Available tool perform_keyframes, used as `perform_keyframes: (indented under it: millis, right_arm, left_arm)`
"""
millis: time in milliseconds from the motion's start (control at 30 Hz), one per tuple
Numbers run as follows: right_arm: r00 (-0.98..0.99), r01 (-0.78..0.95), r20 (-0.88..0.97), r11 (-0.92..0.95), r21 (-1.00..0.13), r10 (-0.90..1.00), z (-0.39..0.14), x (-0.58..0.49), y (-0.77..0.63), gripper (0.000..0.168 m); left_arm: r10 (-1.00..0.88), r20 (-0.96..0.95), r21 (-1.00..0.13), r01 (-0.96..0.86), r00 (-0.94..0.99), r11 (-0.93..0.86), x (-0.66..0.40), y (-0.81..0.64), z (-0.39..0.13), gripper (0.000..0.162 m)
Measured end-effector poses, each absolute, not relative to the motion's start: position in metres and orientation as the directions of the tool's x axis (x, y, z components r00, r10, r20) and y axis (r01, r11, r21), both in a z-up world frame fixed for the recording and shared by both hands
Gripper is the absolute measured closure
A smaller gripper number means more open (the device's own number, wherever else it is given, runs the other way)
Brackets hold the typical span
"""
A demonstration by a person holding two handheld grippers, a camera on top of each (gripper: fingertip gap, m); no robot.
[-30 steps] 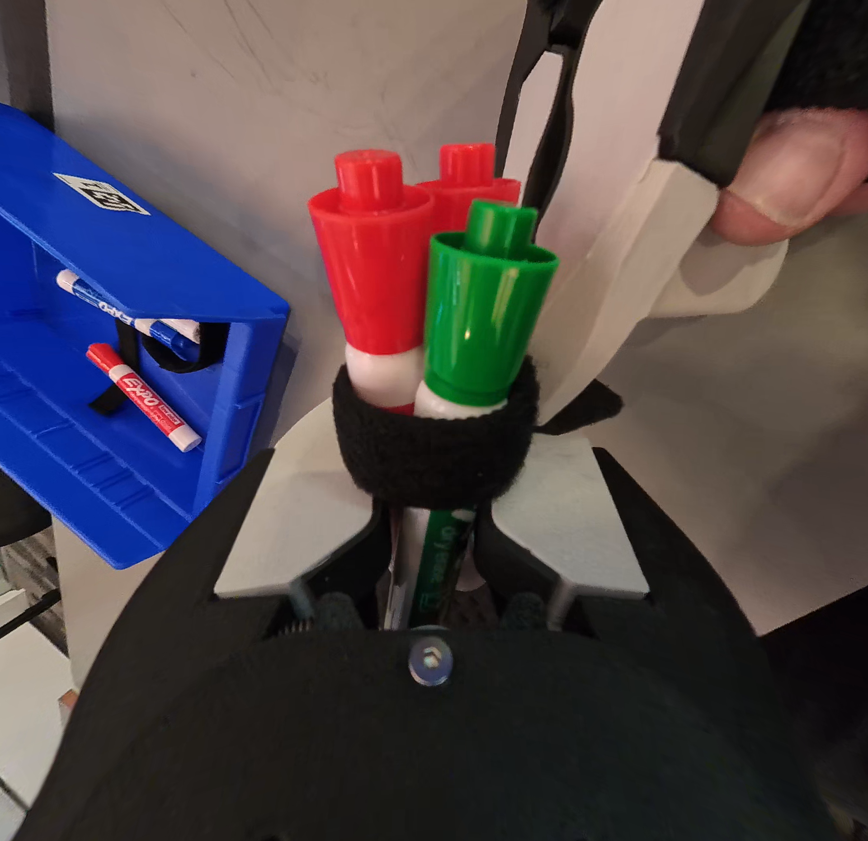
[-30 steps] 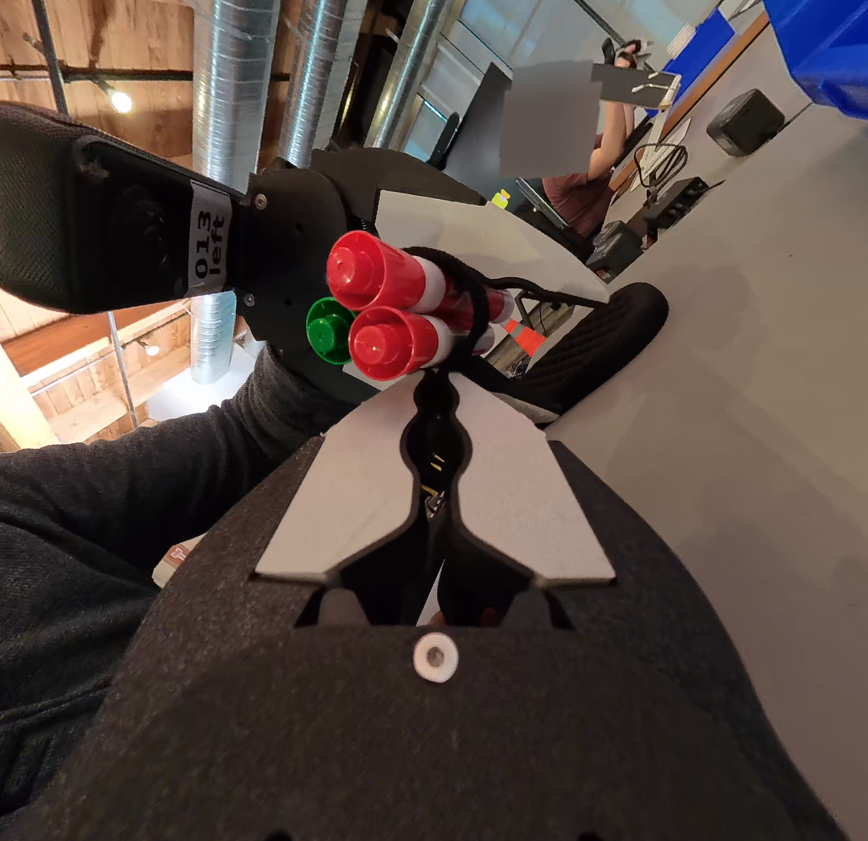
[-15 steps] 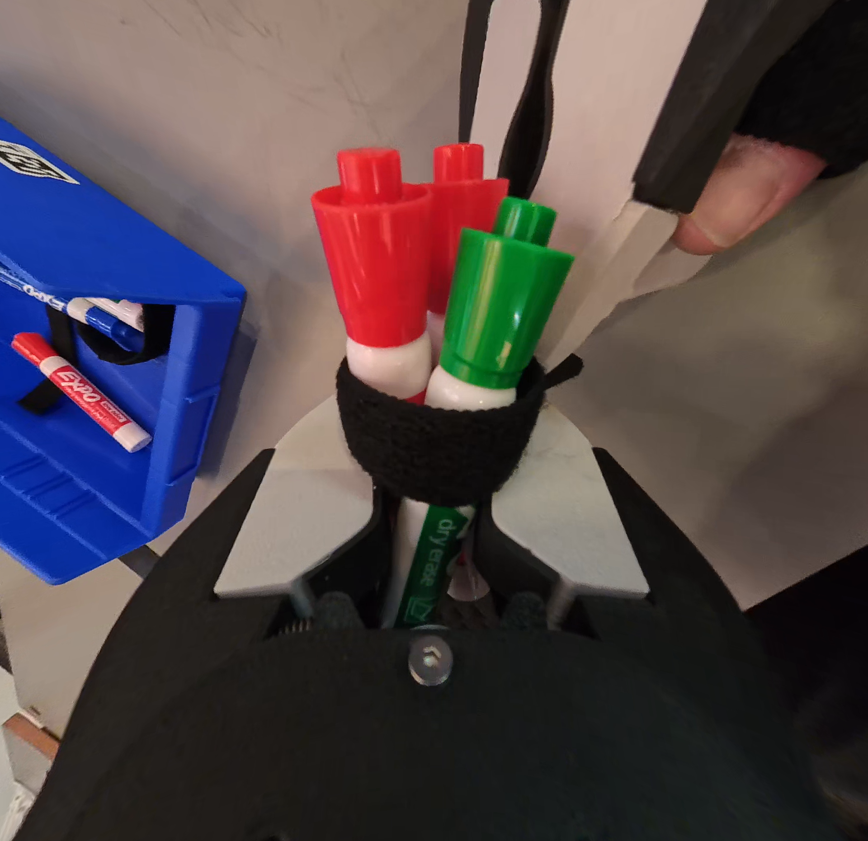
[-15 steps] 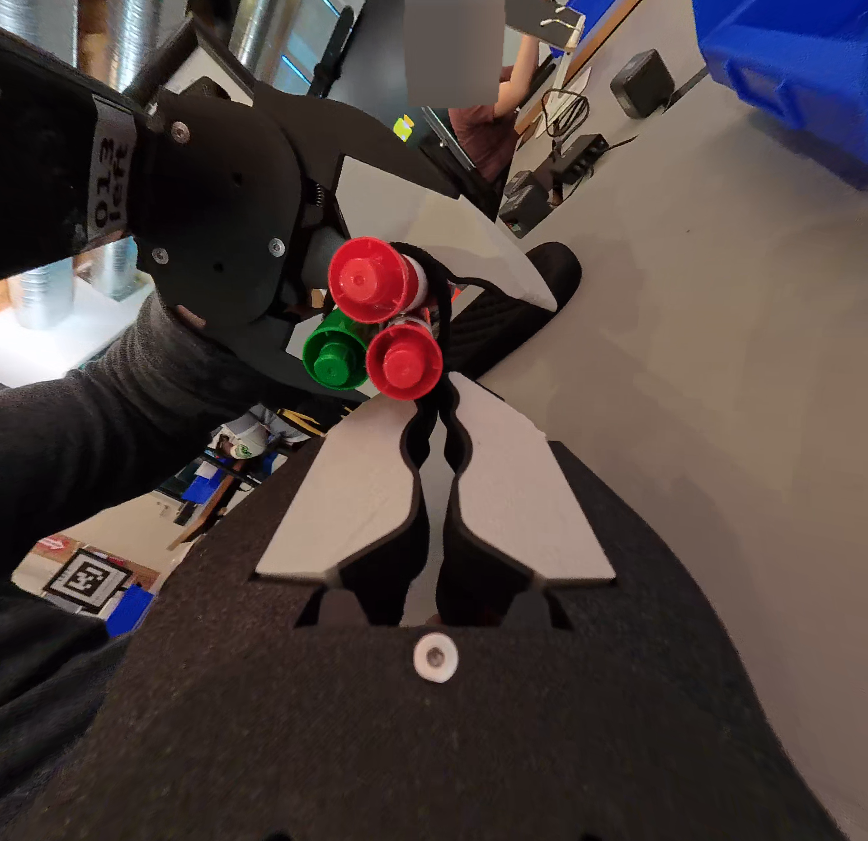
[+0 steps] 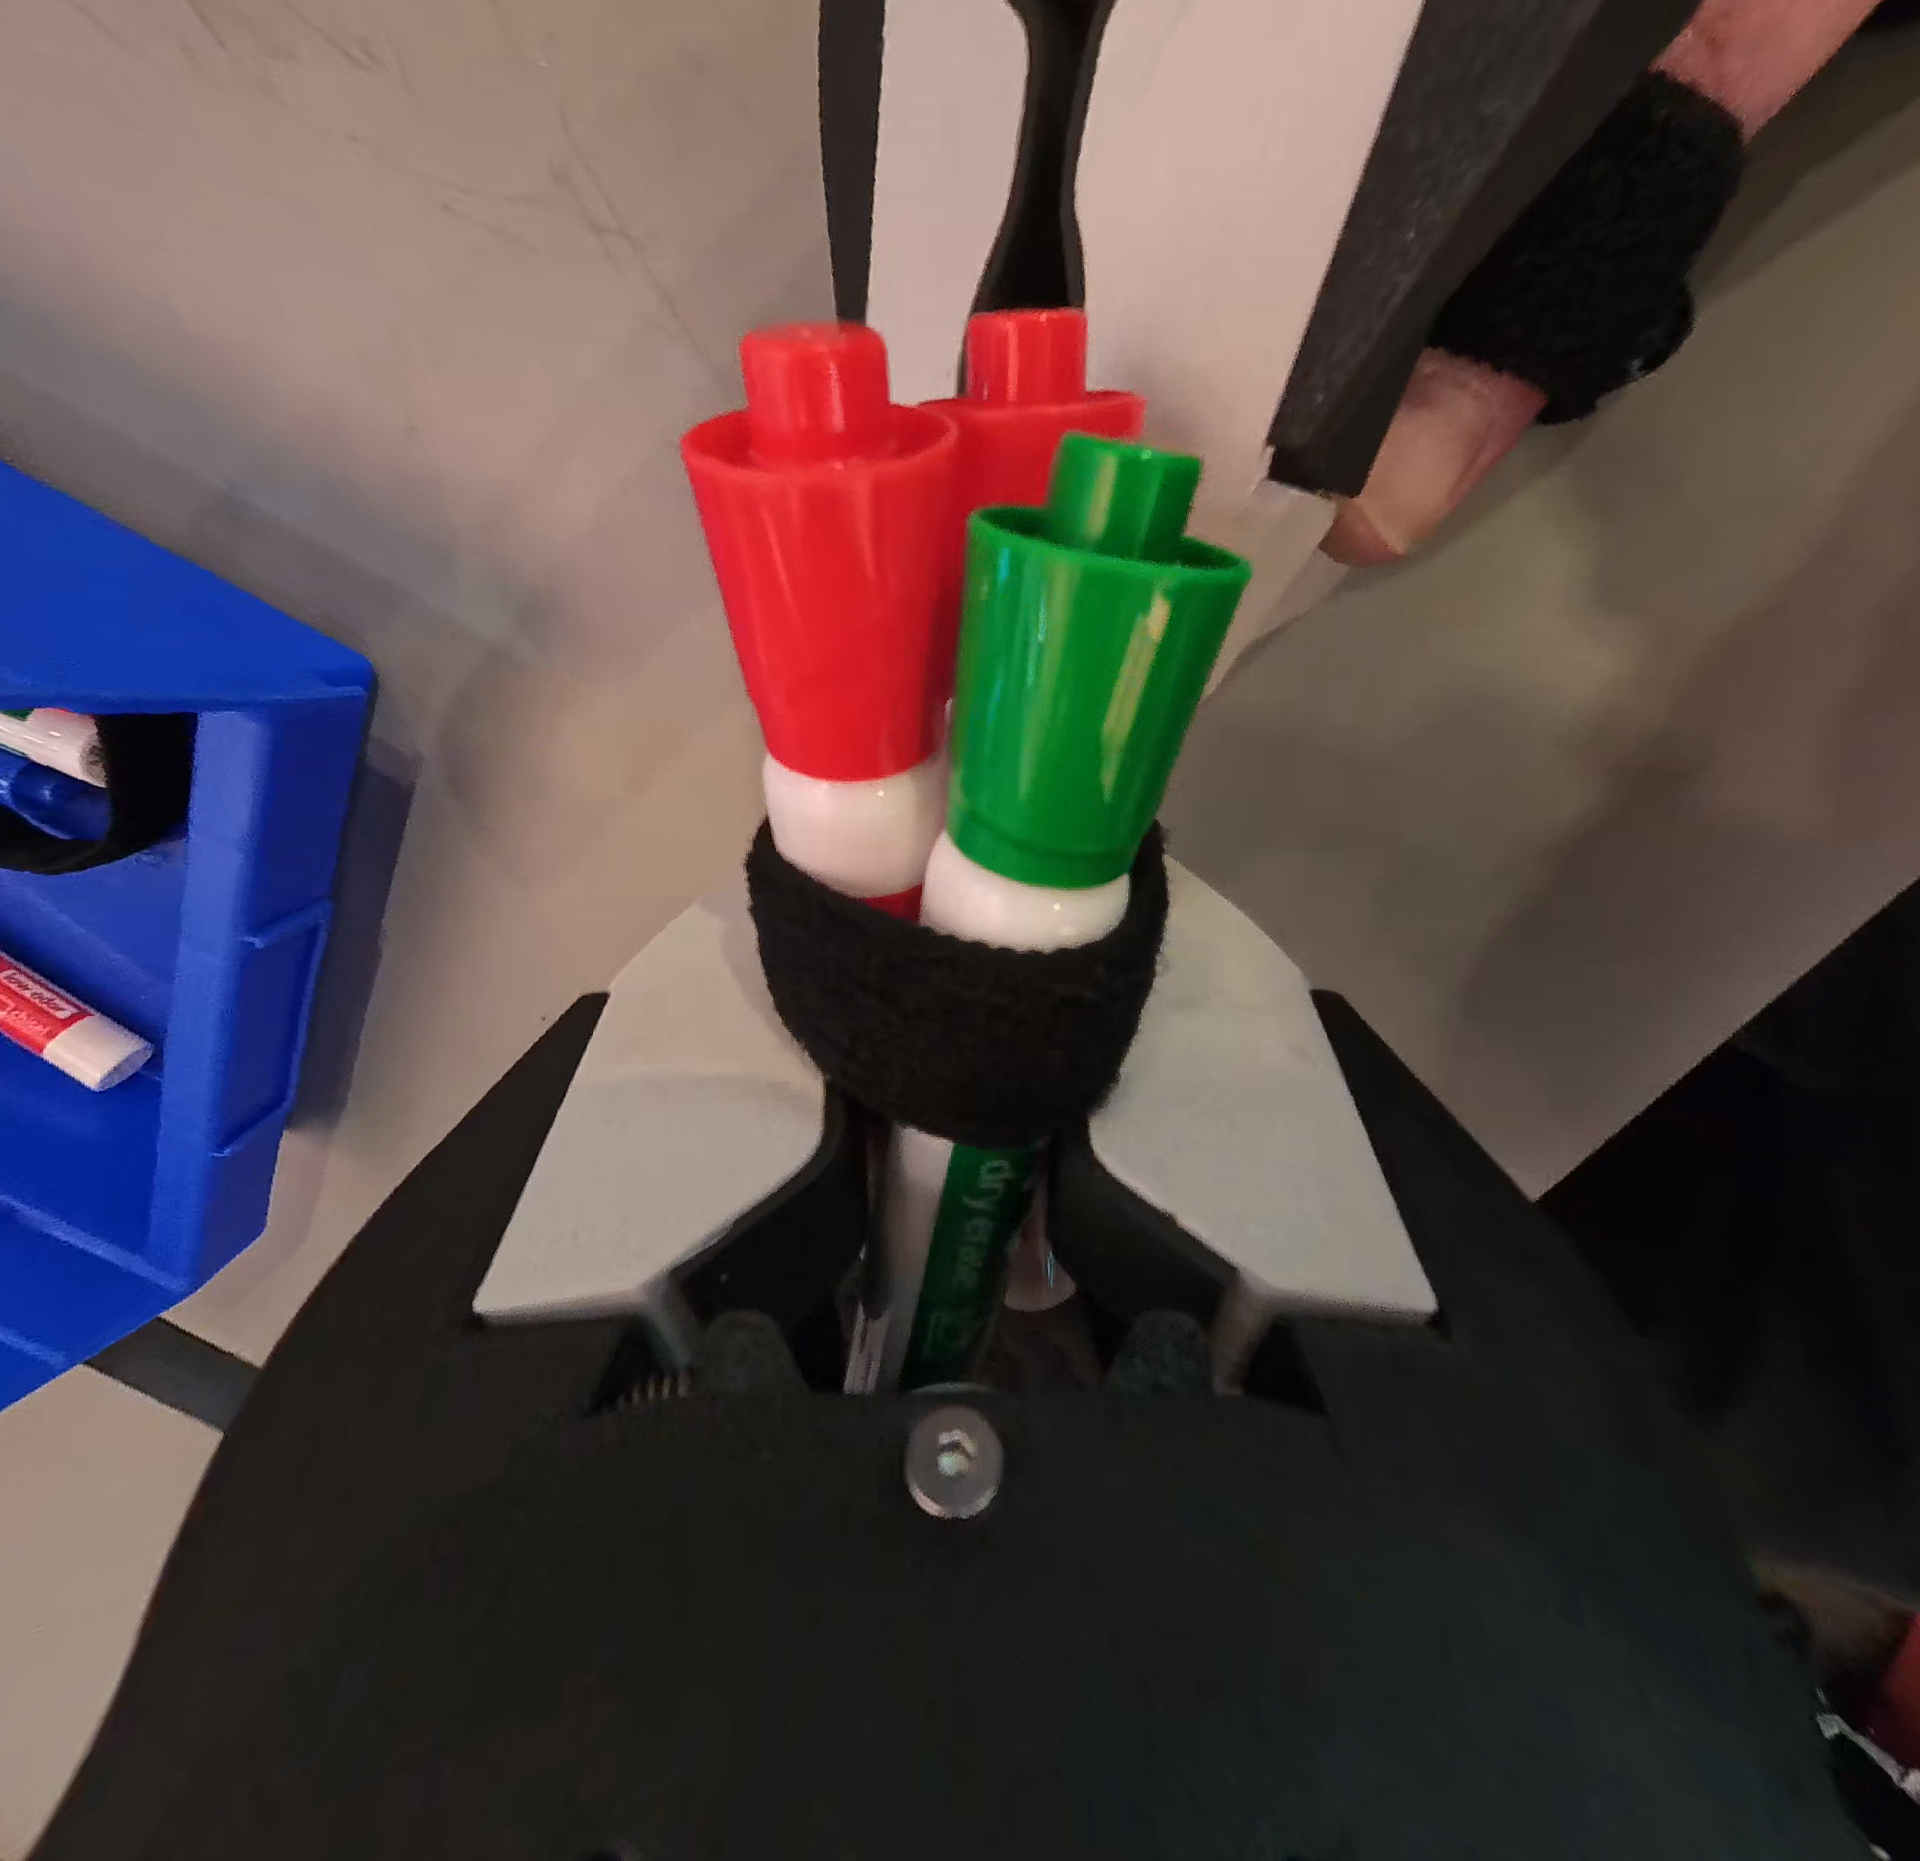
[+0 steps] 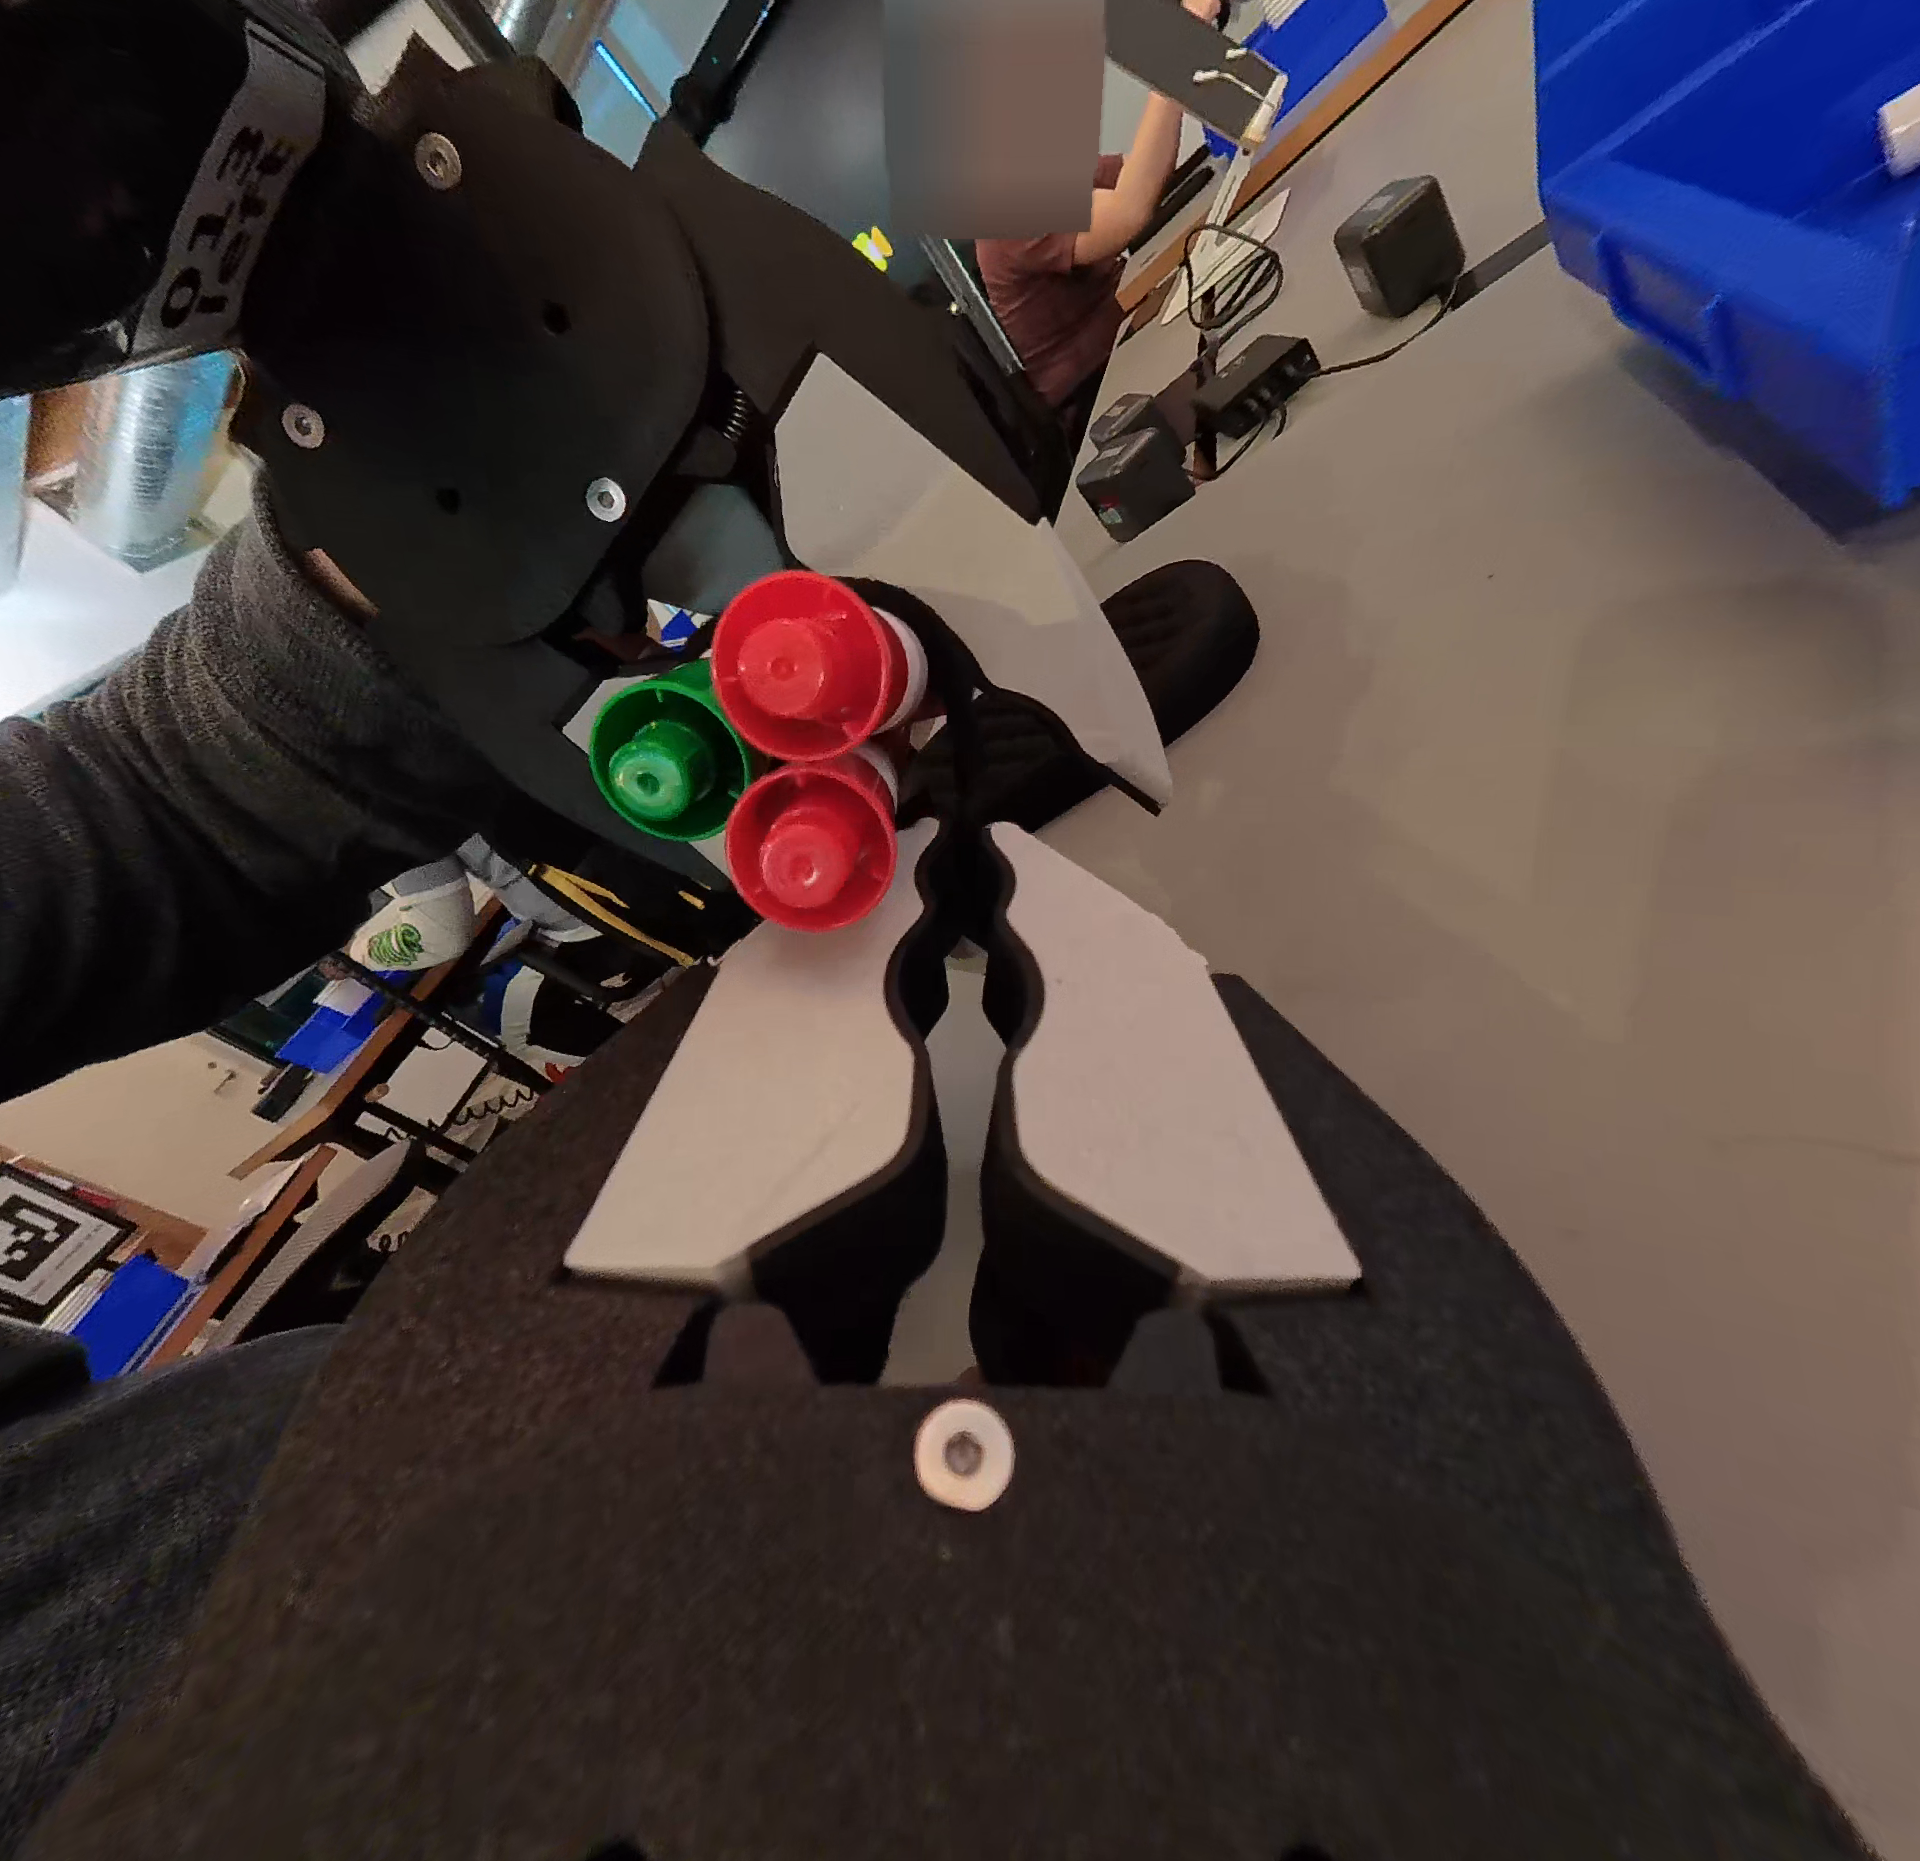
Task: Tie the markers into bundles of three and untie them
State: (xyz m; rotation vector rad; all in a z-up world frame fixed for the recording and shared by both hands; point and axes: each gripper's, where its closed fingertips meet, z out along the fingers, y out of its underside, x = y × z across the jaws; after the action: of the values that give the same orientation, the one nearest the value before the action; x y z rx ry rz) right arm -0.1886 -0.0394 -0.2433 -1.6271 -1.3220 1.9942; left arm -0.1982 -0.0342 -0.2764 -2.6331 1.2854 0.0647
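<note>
A bundle of three markers (image 5: 966, 668), two with red caps and one with a green cap, is wrapped by a black strap (image 5: 956, 1022). My left gripper (image 5: 956, 918) is shut on the bundle just behind the strap, with the caps pointing forward. The right wrist view shows the bundle (image 6: 790, 751) cap-end on. My right gripper (image 6: 966, 840) sits just beside the lower red cap with its fingers a narrow gap apart and nothing visibly held. It reaches in from the top of the left wrist view (image 5: 945, 201). I cannot see the strap's loose tail.
A blue bin (image 5: 208, 876) at left holds a red marker (image 5: 62, 1022) and another strapped bundle (image 5: 62, 783). It also shows in the right wrist view (image 6: 1714, 201). Black boxes and cables (image 6: 1247, 367) lie farther along the grey table (image 6: 1558, 876), with a seated person beyond. My right fingertips sit around 4 centimetres from my left ones.
My right gripper let go of the strap tail and its fingers parted slightly. The tail that stuck out at the right of the bundle no longer shows. The bundle turned cap-on toward the right camera.
</note>
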Motion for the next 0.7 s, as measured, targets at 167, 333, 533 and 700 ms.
perform_keyframes:
  millis: [167, 333, 533, 700]
  right_arm:
    - [-0.336, 0.339, -0.671, -0.580, -0.741, 0.660, -0.244, -0.190, -0.036, 0.166]
    - [-0.342, 0.349, -0.686, -0.592, -0.727, 0.642, -0.244, -0.190, -0.036, 0.160]
    - [-0.340, 0.378, -0.669, -0.556, -0.740, 0.661, -0.248, -0.187, -0.033, 0.147]
    - [-0.349, 0.426, -0.649, -0.502, -0.752, 0.676, -0.253, -0.184, -0.028, 0.138]
  left_arm:
    - [-0.784, -0.124, -0.147, -0.793, 0.608, -0.591, -0.199, -0.034, -0.276, 0.121]
    - [-0.794, -0.098, -0.131, -0.799, 0.600, -0.587, -0.198, -0.037, -0.274, 0.122]
    - [-0.798, -0.072, -0.095, -0.800, 0.599, -0.592, -0.204, -0.041, -0.273, 0.121]
    - [-0.794, -0.024, -0.084, -0.792, 0.608, -0.604, -0.207, -0.046, -0.273, 0.122]
